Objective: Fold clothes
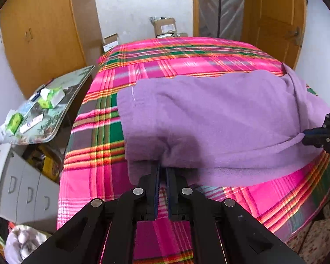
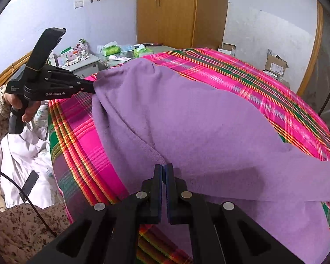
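garment [image 1: 209,118]: spread on the bed [image 1: 187,52], mid-frame in both views
left gripper [image 1: 162,169]: bottom centre of the left view, clamped on the garment's near edge
right gripper [image 2: 164,169]: bottom centre of the right view, pinching another edge
side table [image 1: 72,83]: left of the bed
wardrobe [image 1: 39,33]: upper left, behind that table
boxes [image 1: 165,27]: behind the bed's far edge

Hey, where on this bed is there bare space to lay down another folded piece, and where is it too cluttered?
Bare plaid bedspread lies beyond the purple garment, toward the cardboard boxes. A narrower strip runs between the garment and the side table. The side table is crowded with small boxes. Both grippers, left and right, are shut on the garment's near edge.
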`<state>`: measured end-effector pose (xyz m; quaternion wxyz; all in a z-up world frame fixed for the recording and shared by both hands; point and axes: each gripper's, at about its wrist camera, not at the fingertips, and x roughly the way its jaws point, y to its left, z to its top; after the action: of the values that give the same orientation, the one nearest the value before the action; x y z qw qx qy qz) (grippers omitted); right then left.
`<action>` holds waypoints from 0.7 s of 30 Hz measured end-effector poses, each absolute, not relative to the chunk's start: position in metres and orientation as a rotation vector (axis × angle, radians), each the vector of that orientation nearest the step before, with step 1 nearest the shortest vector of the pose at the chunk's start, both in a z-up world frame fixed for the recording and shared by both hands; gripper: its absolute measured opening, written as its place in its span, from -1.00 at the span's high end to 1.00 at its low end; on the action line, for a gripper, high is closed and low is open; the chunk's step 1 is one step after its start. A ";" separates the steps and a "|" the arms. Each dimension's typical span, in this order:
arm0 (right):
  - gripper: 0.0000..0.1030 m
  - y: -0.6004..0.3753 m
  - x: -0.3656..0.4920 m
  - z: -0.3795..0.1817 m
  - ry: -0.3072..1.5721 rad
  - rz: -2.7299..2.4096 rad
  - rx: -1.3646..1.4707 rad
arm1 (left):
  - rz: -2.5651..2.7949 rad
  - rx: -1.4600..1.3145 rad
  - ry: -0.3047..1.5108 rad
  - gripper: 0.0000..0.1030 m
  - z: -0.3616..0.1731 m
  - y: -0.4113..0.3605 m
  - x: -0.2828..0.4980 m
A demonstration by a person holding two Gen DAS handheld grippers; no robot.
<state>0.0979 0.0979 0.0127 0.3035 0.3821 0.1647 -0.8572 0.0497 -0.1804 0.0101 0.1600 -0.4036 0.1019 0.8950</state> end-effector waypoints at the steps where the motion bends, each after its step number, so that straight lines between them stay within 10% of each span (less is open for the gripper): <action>1: 0.94 0.097 0.098 0.012 0.441 -2.271 1.013 | 2.557 -1.157 0.289 0.91 0.009 -0.181 0.051; 21: 0.94 0.102 0.104 0.010 0.430 -2.264 0.992 | 2.480 -1.051 -0.338 0.82 0.051 -0.199 0.049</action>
<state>0.1042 0.1021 0.0099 0.3109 0.3757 0.1628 -0.8577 0.0490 -0.1987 0.0512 0.2121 -0.3784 -0.1215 0.8928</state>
